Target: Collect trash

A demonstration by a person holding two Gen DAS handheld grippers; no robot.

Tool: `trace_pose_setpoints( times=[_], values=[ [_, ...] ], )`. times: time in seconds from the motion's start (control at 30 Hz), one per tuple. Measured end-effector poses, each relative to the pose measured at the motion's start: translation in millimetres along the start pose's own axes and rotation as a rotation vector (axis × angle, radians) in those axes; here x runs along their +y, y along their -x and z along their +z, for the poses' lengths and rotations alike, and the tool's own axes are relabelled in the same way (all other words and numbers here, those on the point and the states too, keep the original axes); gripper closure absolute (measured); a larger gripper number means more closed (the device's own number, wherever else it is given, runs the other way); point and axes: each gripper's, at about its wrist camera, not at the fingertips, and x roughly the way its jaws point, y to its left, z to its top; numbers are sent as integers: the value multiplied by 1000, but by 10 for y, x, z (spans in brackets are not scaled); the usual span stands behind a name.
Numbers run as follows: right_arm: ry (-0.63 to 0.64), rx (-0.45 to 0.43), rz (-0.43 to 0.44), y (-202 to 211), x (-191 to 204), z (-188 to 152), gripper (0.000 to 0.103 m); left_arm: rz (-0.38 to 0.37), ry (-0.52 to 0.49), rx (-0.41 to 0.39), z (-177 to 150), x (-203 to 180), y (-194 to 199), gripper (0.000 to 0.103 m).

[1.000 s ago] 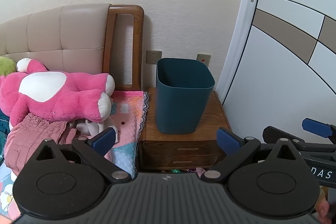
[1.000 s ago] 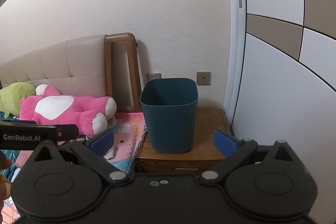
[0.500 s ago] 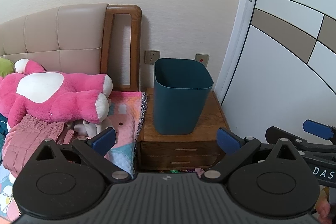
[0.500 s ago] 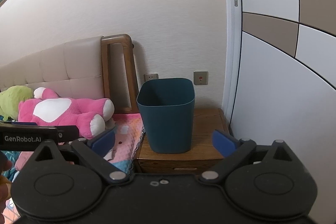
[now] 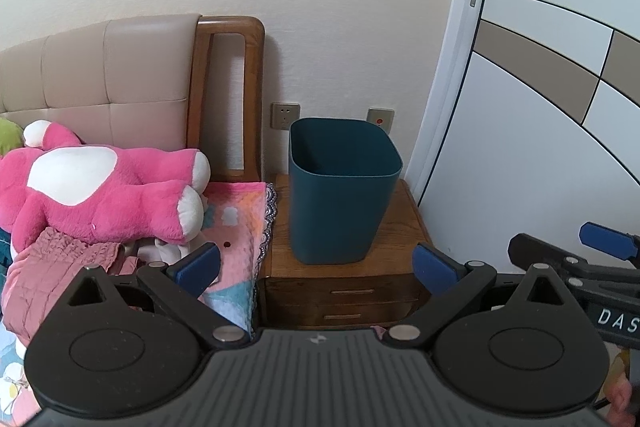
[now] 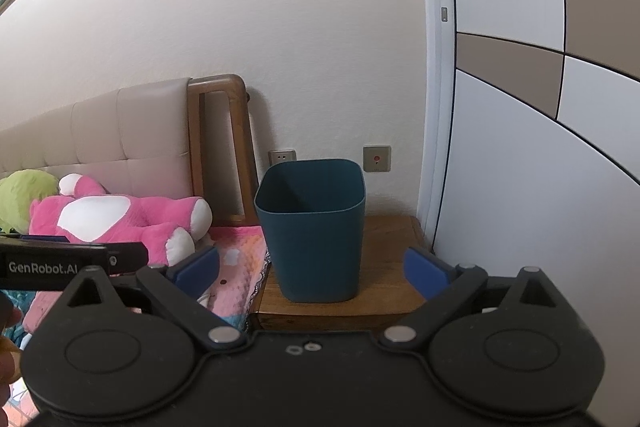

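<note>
The left gripper (image 5: 316, 267) is hovering with its blue pads spread wide and nothing between them; the right gripper (image 6: 312, 267) is doing likewise. Just beyond, a pink quilt (image 5: 236, 227) is draping down beside a wooden nightstand (image 5: 404, 223). A pink plush toy (image 5: 104, 191) is lying against the padded headboard (image 5: 100, 83). The dark teal trash bin (image 5: 340, 187) is standing upright on the nightstand, straight ahead of both claws and apart from them, nothing blocking it.

Dark teal bin (image 5: 340, 187) — upright, open-topped, on wooden nightstand (image 5: 404, 227)
</note>
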Motion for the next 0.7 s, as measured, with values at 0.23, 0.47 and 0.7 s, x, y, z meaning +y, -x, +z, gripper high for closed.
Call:
trace_pose_setpoints(
  times=[0.23,0.47,0.7],
  values=[
    [-11,-4,-16,-35,-35,28,4,3,-18,-13,3,-26,0,0],
    [-3,-1,-10,-90,-47,43,4,-8,-21,-18,30,-57,-34,0],
    [1,12,-8,-165,-84,14,4,-23,-6,31,46,-135,-272,0]
  ],
)
